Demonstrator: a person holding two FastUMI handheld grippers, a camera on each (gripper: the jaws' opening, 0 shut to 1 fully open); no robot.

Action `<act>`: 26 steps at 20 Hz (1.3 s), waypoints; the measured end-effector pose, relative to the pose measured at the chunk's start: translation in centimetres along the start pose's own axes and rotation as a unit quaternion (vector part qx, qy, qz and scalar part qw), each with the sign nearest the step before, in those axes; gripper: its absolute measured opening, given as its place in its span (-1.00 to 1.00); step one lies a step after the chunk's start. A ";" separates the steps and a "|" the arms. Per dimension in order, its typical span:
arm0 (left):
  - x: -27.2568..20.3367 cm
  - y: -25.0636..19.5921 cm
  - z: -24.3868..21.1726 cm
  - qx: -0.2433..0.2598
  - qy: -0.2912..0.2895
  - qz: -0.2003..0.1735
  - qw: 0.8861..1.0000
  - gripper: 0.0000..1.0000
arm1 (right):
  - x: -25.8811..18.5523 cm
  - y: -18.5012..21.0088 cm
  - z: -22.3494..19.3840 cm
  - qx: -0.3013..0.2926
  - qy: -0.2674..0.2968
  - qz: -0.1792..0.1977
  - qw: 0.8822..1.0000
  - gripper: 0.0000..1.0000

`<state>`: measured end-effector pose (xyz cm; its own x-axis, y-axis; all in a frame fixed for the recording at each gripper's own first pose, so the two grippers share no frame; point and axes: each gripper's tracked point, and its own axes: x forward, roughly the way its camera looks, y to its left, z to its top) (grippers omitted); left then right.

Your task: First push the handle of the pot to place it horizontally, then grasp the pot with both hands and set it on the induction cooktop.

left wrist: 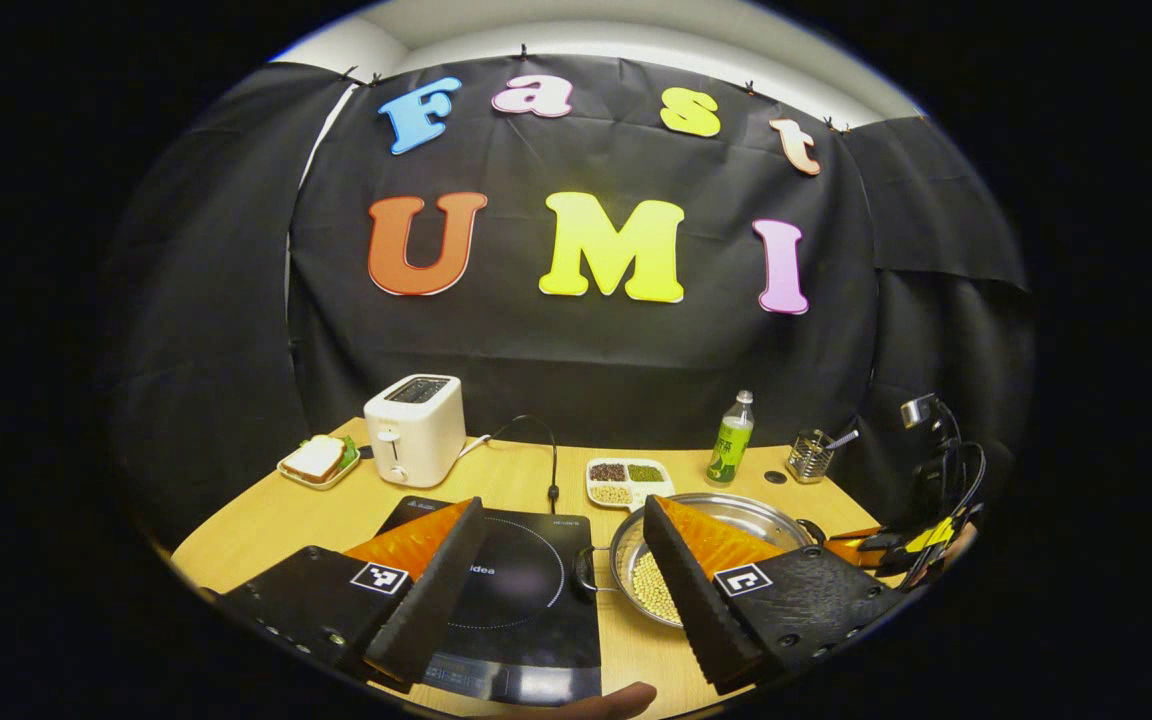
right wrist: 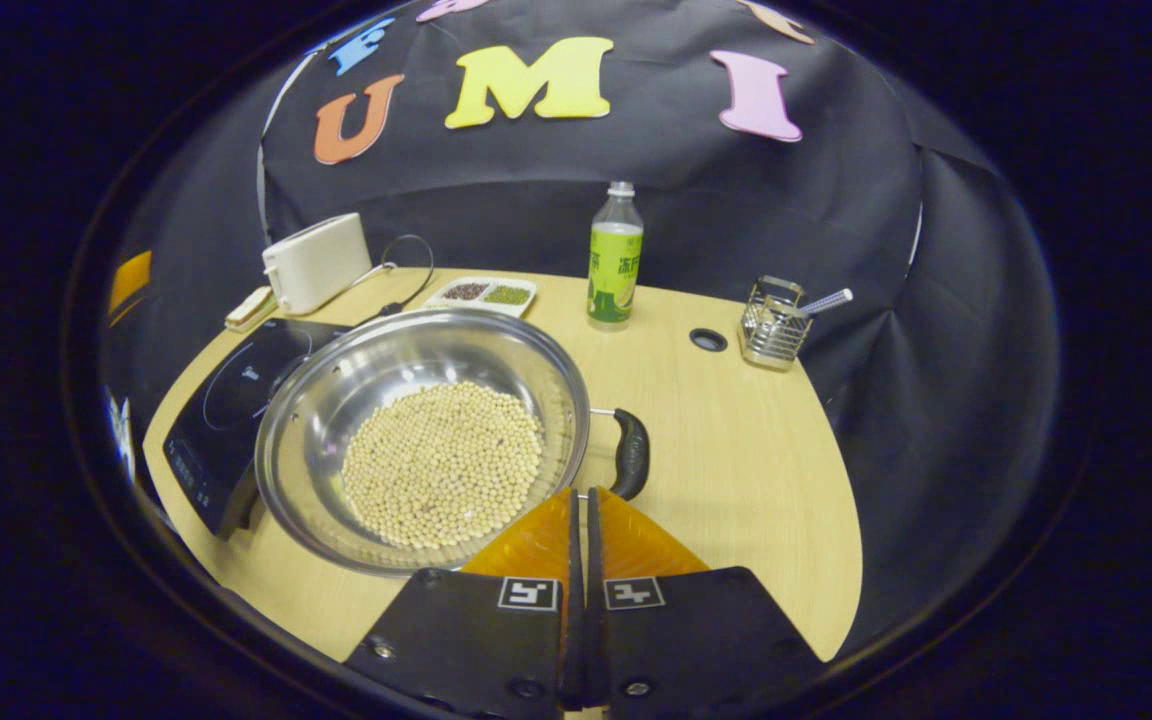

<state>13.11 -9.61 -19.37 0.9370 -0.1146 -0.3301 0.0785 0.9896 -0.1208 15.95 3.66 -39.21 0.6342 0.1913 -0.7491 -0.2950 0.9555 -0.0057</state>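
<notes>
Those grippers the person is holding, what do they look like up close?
Each gripper is a dark, flat-sided body with small screws, ending in two wedge-shaped fingers with ridged faces. The left gripper and the right gripper both carry a small square black-and-white marker on each finger. Past the pot, the right gripper shows trailing black cables.

Right tongs hide the pot rim's near edge

Each tool has ribbed wedge fingers, black screwed bases and square black-and-white marker tags.
</notes>
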 end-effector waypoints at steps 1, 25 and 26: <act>0.5 -0.1 -0.6 0.002 0.008 -0.003 1.000 0.90 | -0.3 -0.1 0.5 0.004 -0.013 -0.005 1.000 -0.96; 11.6 -1.7 -12.4 0.030 0.153 -0.007 0.988 0.92 | 7.7 -2.1 2.0 0.074 -0.015 -0.035 0.997 0.65; 11.7 -1.6 -12.6 0.029 0.155 -0.006 0.988 0.91 | 8.2 -2.3 1.5 0.069 -0.008 -0.034 0.997 0.66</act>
<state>19.70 -13.62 -34.80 0.7877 -0.1384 -0.6003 0.1166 0.9903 -0.0753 22.90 3.33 -44.33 0.6608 0.1271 -0.7398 -0.1496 0.9881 0.0361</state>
